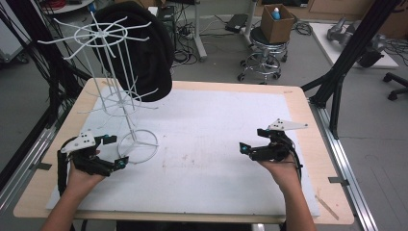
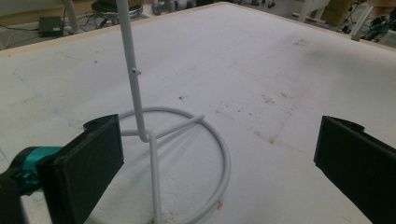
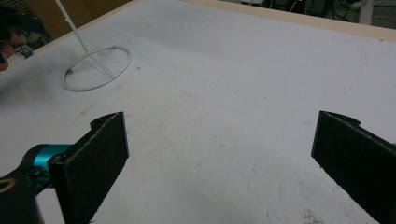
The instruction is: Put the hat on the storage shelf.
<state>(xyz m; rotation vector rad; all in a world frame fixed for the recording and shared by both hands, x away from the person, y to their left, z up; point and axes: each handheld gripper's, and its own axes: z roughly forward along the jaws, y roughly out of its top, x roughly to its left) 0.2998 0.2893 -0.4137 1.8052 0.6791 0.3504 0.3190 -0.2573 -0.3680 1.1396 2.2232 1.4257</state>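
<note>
A white wire display rack with hook arms on two tiers stands at the left of the white mat. Its round base ring rests on the mat. My left gripper is held just left of that ring, open, with nothing between its jaws. In the left gripper view the ring and the upright pole lie close ahead of the open left gripper. At the mat's right side my right gripper is open and holds nothing. In the right gripper view the right gripper faces the far-off ring.
The mat covers a wooden table. A black chair back rises behind the rack. Beyond the table a stool carries a cardboard box. Black frame posts stand off the right edge.
</note>
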